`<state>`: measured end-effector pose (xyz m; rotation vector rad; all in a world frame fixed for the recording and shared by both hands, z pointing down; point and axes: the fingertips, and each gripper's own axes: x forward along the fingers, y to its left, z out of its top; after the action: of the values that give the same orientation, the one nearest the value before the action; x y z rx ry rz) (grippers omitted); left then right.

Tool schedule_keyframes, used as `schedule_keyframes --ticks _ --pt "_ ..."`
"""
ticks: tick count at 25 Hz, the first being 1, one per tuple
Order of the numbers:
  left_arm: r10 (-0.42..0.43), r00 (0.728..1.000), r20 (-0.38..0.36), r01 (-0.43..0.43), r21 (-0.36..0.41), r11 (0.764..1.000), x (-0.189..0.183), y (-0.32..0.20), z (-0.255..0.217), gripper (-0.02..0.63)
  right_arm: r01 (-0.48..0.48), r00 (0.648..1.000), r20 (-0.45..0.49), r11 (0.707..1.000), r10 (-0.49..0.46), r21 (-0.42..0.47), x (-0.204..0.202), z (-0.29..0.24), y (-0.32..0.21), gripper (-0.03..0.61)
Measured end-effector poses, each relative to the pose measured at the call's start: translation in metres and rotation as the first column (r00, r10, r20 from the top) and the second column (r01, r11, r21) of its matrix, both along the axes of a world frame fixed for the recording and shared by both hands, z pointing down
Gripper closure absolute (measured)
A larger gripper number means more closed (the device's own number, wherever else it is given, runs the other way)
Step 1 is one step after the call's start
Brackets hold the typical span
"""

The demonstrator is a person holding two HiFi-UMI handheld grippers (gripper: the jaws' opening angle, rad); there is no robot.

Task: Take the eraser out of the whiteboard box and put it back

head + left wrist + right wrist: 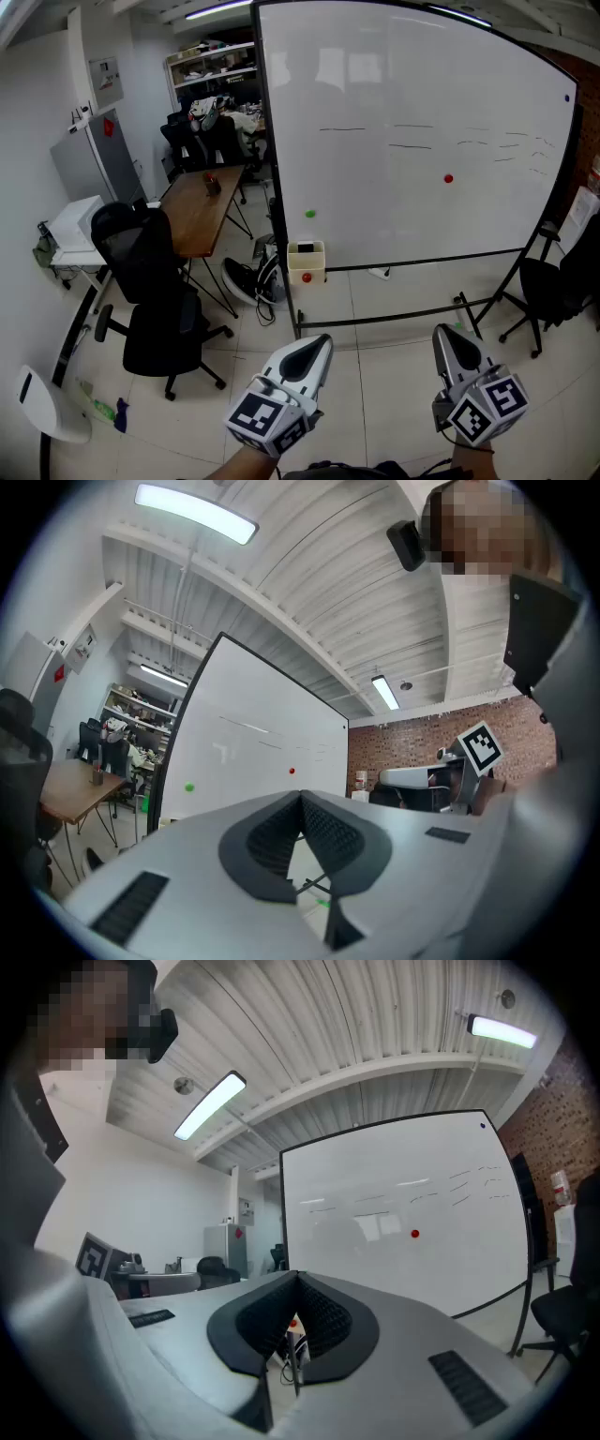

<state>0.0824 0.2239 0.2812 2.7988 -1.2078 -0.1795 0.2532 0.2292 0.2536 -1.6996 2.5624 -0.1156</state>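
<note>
A pale box (307,264) hangs at the lower left corner of the big whiteboard (412,141). It has a red dot on its front and a dark eraser (305,248) showing at its top. Both grippers are low in the head view, well short of the board and pointing level toward it. The jaws of my left gripper (316,345) (302,799) are shut with nothing between them. My right gripper (448,337) (298,1277) is also shut and empty. A sliver of the box shows through the gap under the right gripper's jaws.
Two black office chairs (155,309) and a wooden table (199,206) stand at the left. Shoes and cables (248,279) lie by the board's left leg. The stand's crossbar (403,314) runs along the floor. Another chair (553,286) is at the right.
</note>
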Motion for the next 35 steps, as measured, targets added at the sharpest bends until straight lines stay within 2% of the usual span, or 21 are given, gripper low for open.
schedule_keyframes --ticks 3,7,12,15,20,23,28,35 --pt "-0.004 1.0 0.005 0.005 -0.018 1.0 -0.012 -0.018 0.008 0.586 0.014 1.0 0.007 1.0 -0.014 -0.003 -0.014 0.002 -0.019 0.565" --pt "-0.014 1.0 0.002 0.014 -0.012 1.0 -0.009 -0.037 0.005 0.586 0.04 0.999 0.006 0.999 -0.04 0.001 -0.018 0.003 -0.04 0.565" --pt "-0.061 0.998 0.023 0.062 -0.042 0.997 0.015 -0.072 0.012 0.586 0.099 0.995 0.021 0.995 -0.099 0.004 0.004 0.007 -0.077 0.565" --pt "-0.083 0.996 0.028 0.084 -0.018 0.996 0.03 -0.087 0.003 0.586 0.124 0.992 0.028 0.992 -0.124 0.01 0.02 0.005 -0.099 0.565" --pt "-0.157 0.987 0.034 0.157 -0.022 0.987 0.039 -0.123 0.003 0.586 0.185 0.982 0.03 0.983 -0.185 0.004 0.033 0.005 -0.137 0.565" --pt "-0.172 0.984 0.037 0.173 -0.031 0.984 0.039 -0.139 0.002 0.586 0.204 0.979 0.031 0.979 -0.204 0.002 0.03 0.007 -0.157 0.565" --pt "-0.172 0.982 0.074 0.174 -0.032 0.984 0.005 -0.169 0.009 0.586 0.209 0.977 0.042 0.978 -0.209 -0.003 -0.003 0.013 -0.188 0.565" --pt "-0.104 0.993 0.056 0.106 -0.03 0.994 -0.082 -0.212 0.007 0.586 0.142 0.989 0.045 0.99 -0.142 -0.003 -0.088 0.009 -0.231 0.565"
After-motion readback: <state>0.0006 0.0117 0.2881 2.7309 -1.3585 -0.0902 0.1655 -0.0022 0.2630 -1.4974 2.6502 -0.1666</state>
